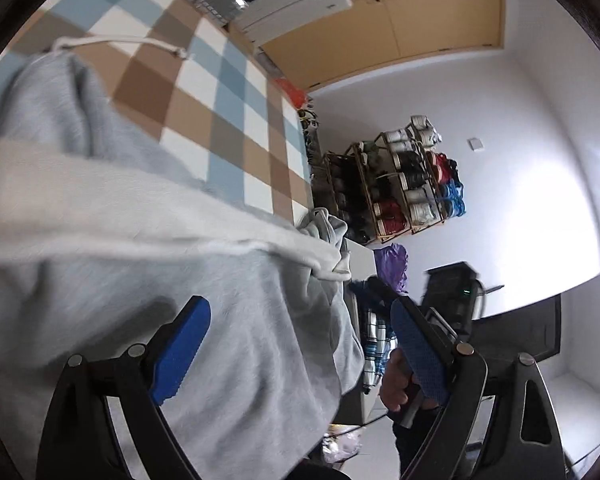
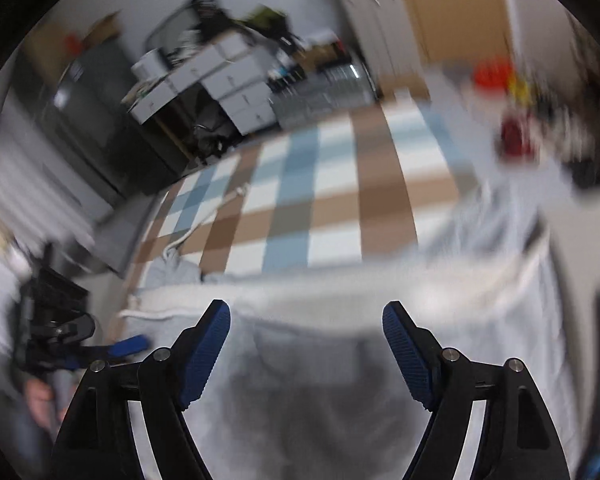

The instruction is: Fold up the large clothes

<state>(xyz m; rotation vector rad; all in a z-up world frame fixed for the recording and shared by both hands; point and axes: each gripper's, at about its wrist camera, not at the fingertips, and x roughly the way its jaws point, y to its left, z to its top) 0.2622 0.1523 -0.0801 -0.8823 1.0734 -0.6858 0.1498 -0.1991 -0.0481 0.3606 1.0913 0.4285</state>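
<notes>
We see the grey hoodie (image 1: pixel 148 240) lying on the checked bedcover (image 1: pixel 204 92), one layer already folded over; further folds seem left. Shoe rack (image 1: pixel 400 184) stands against the wall, clear of the work. Left gripper (image 1: pixel 300 344) and right gripper (image 2: pixel 306 354) hover over the cloth, jaws spread, pinching nothing.

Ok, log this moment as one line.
left gripper open | right gripper open | grey hoodie on checked cloth, unheld
</notes>
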